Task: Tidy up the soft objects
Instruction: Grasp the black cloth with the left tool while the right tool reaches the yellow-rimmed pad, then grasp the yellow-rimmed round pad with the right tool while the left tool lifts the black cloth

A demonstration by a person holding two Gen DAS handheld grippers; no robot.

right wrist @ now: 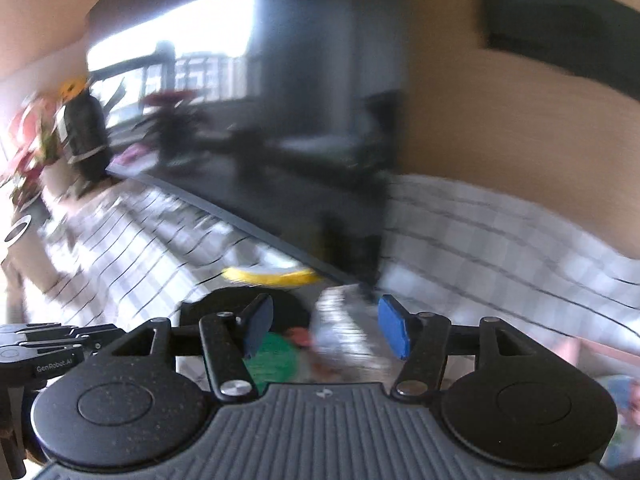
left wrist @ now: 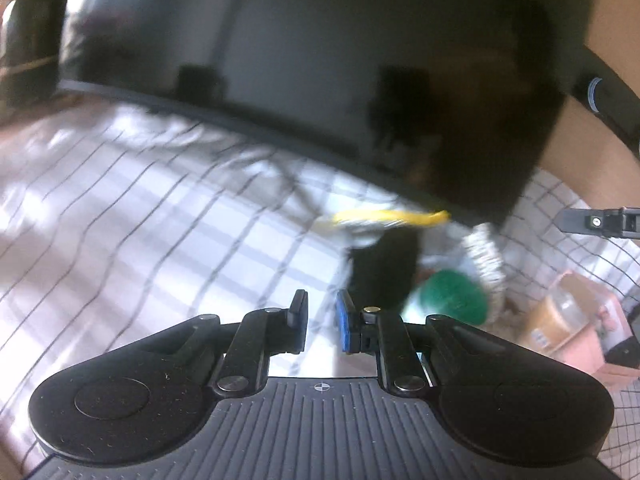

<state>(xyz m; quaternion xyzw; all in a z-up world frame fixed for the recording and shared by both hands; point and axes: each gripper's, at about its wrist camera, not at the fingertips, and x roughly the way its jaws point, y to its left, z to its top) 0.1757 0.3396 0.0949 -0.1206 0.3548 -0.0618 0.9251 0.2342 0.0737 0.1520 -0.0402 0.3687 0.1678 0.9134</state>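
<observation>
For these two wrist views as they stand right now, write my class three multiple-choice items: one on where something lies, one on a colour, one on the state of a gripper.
1. Where does the pile of soft things lie?
A. on the checked cloth, by the dark screen's lower corner
B. on top of the screen
C. inside the cardboard box

2. What colour is the round soft thing nearest the grippers?
A. red
B. green
C. white

3. How does the right gripper stand?
A. shut on a cloth
B. fully shut, empty
C. open, holding nothing

Key:
1 A: the pile rests on the checked cloth below the dark screen.
2 B: the round soft thing is green.
3 C: the right gripper shows a wide gap between its pads, which press on nothing.
</observation>
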